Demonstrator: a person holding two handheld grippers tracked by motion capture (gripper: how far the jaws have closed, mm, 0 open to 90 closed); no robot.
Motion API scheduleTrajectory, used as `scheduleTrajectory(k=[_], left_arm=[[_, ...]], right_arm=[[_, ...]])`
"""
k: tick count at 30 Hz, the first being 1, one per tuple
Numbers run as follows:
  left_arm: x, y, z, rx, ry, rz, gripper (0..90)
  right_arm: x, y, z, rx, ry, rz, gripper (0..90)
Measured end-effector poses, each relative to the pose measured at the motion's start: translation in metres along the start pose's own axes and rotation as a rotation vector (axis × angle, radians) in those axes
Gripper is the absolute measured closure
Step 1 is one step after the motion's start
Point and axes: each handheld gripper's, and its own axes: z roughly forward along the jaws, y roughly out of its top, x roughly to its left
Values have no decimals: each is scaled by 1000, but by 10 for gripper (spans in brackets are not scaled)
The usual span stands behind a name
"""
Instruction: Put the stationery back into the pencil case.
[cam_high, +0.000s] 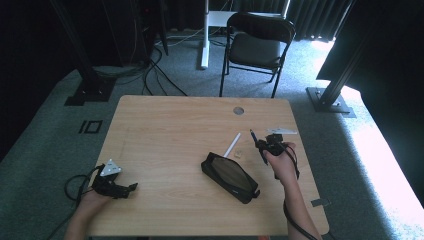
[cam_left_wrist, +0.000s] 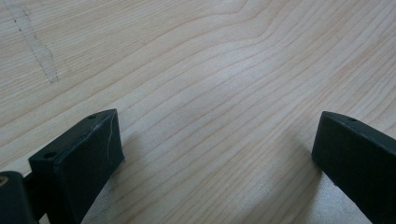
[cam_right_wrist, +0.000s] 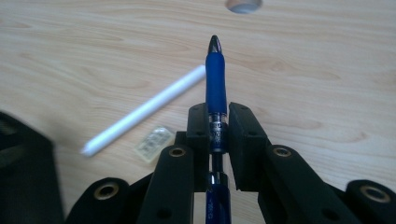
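Note:
My right gripper (cam_right_wrist: 217, 128) is shut on a blue pen (cam_right_wrist: 216, 88), whose dark tip points away from me above the table. In the high view that gripper (cam_high: 261, 143) is raised over the table's right side, the pen (cam_high: 254, 136) sticking out toward the far left. A white stick (cam_right_wrist: 144, 109) and a small clear eraser (cam_right_wrist: 153, 143) lie on the wood just left of it. A black pencil case (cam_high: 230, 176) lies open-side up at the middle front. My left gripper (cam_high: 127, 190) rests low at the front left, its jaws (cam_left_wrist: 215, 154) wide apart over bare wood.
The wooden table (cam_high: 165, 130) has a round cable hole (cam_high: 238, 110) near its far edge. A folding chair (cam_high: 257, 47) stands beyond the table on the carpet. A small pale sheet (cam_high: 281, 131) lies near the right edge.

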Motion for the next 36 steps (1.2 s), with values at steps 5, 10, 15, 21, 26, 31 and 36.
scheduleTrajectory(k=[5,10,15,21,26,31,36], left_arm=[[0,0,0,0,0,0,21],[0,0,0,0,0,0,21],[0,0,0,0,0,0,21],[0,0,0,0,0,0,21],[0,0,0,0,0,-1,21],[0,0,0,-1,0,-1,21],[0,0,0,-1,1,1,21]], right_arm=[[11,7,-11,-30,42,-46,793],[28,10,-23,-41,86,-111,793],[41,9,-34,-53,140,-146,793],[53,11,-46,-60,181,-182,794],[63,12,-52,-61,206,-220,793],[69,15,-58,-69,238,-222,794],[80,16,-64,-61,279,-253,794]])
